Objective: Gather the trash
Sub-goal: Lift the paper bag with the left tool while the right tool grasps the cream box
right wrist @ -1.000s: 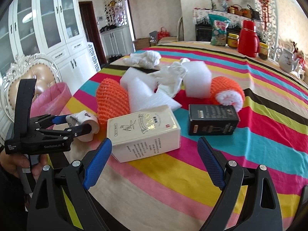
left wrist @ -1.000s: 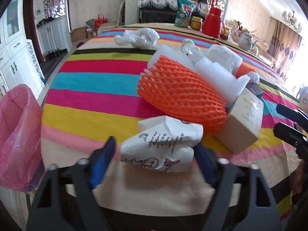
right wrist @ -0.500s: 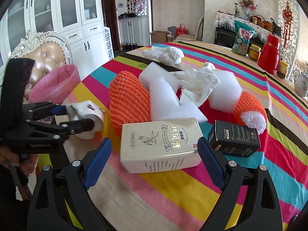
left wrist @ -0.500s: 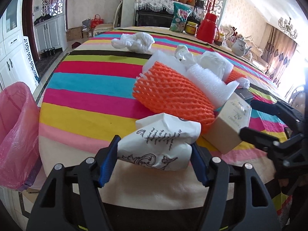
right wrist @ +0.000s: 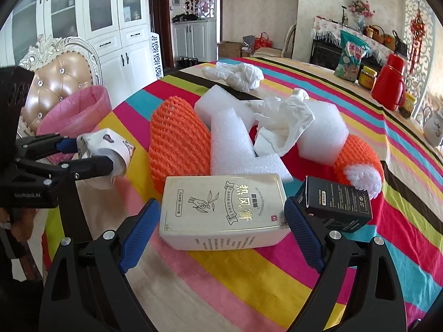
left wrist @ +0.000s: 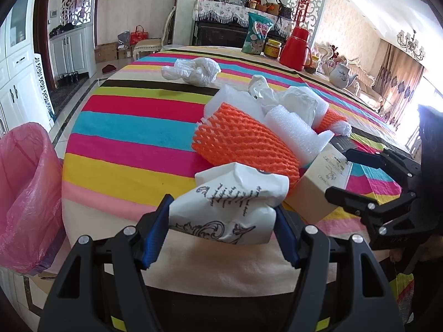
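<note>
My left gripper point(left wrist: 221, 207) is shut on a crumpled white paper cup point(left wrist: 235, 193) with black print, held above the near edge of the striped table point(left wrist: 133, 138). The right wrist view shows that gripper point(right wrist: 91, 153) and the cup point(right wrist: 108, 149) at the left. My right gripper point(right wrist: 221, 204) stands open with a cream box point(right wrist: 224, 221) lying on the table between its blue pads. From the left wrist view, the right gripper point(left wrist: 339, 173) straddles that box point(left wrist: 318, 193). A pink bin bag point(left wrist: 25, 193) hangs off the table's left side.
Orange foam netting point(left wrist: 243, 144), white foam sheets point(left wrist: 293, 130) and a crumpled plastic bag point(left wrist: 193, 72) lie mid-table. A black box point(right wrist: 337, 204) sits right of the cream box. A red flask point(left wrist: 296, 49), jars and a snack bag stand at the far edge. A padded chair point(right wrist: 55, 83) stands behind the bin bag.
My right gripper has rolled and moved in on the cream box, which now lies between its fingers. The left gripper has kept the paper cup and barely moved.
</note>
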